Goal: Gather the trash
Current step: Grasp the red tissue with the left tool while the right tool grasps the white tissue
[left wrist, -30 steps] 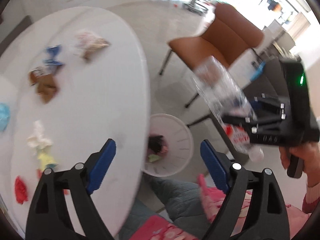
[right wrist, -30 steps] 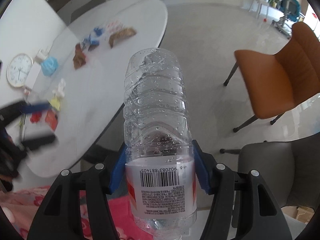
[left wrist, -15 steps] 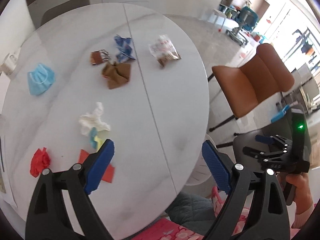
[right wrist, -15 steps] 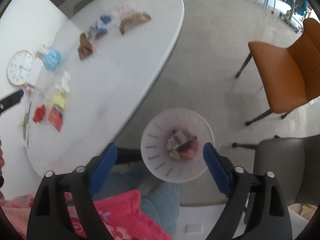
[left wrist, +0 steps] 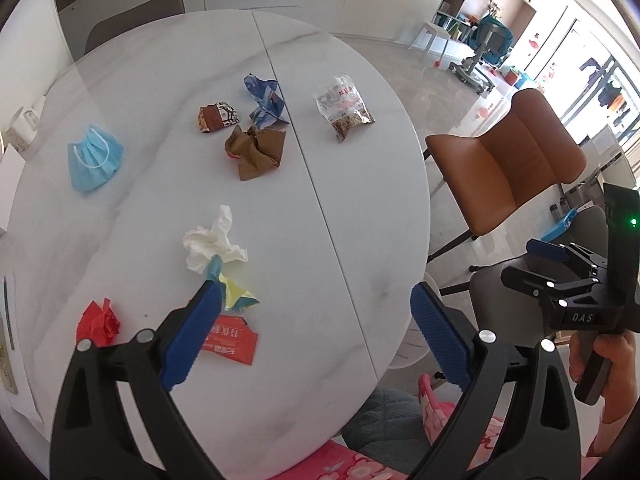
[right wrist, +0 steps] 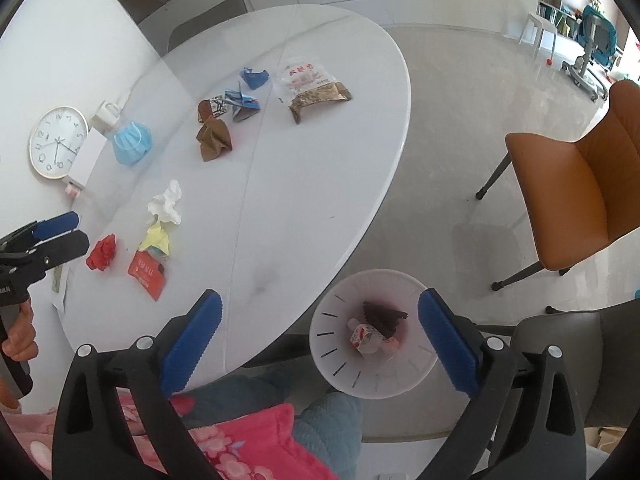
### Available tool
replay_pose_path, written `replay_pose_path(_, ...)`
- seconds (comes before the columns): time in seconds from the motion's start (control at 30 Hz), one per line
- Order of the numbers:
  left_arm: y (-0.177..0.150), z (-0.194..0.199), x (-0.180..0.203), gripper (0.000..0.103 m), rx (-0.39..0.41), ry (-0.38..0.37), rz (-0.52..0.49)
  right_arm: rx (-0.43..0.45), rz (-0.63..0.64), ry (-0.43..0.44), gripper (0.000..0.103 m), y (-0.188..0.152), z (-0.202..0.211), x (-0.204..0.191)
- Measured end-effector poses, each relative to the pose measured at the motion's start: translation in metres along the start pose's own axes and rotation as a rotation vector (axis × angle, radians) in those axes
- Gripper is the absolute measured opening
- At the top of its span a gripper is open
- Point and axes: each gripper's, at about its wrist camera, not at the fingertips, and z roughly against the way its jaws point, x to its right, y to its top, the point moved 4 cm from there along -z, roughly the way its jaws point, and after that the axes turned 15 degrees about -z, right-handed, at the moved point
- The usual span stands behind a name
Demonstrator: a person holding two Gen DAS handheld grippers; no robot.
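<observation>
Both the left gripper and right gripper are opening, nothing between them. Trash (tissue, wrappers) lies on the bench; light scraps may slip aside when pinched.

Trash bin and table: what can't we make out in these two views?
- Trash bin: left wrist view shows only a sliver past the table edge.
- Bin contents, right wrist view: too small to list beyond a bottle label.
- Red packet: left gripper finger covers part.

Crumpled wrappers, a blue mask and tissue litter the table; the bin holds trash.
</observation>
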Motion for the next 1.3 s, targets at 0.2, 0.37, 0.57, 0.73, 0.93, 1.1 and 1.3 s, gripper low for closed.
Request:
replay_pose_path(0.2, -0.008, 0.01, -0.024, 0.095, 0.017, 0.052, 0.035, 0.024, 0.049, -0.015, 0.101, 0.002, 0.002, -0.028)
replay_pose_path(0.37, -0.031, 0.022, -0.064, 0.095, 0.017, 0.146, 0.095, 0.035, 0.128, 0.01, 0.101, 0.009, -0.006, -0.075)
replay_pose_path(0.57, -0.079, 0.025, -0.129, 0.095, -0.013, 0.244, 0.232, 0.027, 0.225, 0.064, 0.101, 0.011, -0.029, -0.145)
replay_pose_path(0.73, -0.119, 0.022, -0.174, 0.095, -0.022, 0.277, 0.321, 0.002, 0.276, 0.087, 0.101, 0.0, -0.052, -0.192)
replay_pose_path(0.93, -0.155, 0.002, -0.214, 0.095, -0.035, 0.254, 0.369, -0.042, 0.298, 0.083, 0.101, -0.019, -0.081, -0.231)
replay_pose_path(1.1, -0.16, -0.021, -0.229, 0.095, -0.042, 0.227, 0.33, -0.06, 0.283, 0.065, 0.101, -0.031, -0.105, -0.249)
replay_pose_path(1.3, -0.155, -0.055, -0.229, 0.086, -0.114, 0.229, 0.22, -0.052, 0.269, 0.043, 0.101, -0.031, -0.13, -0.263)
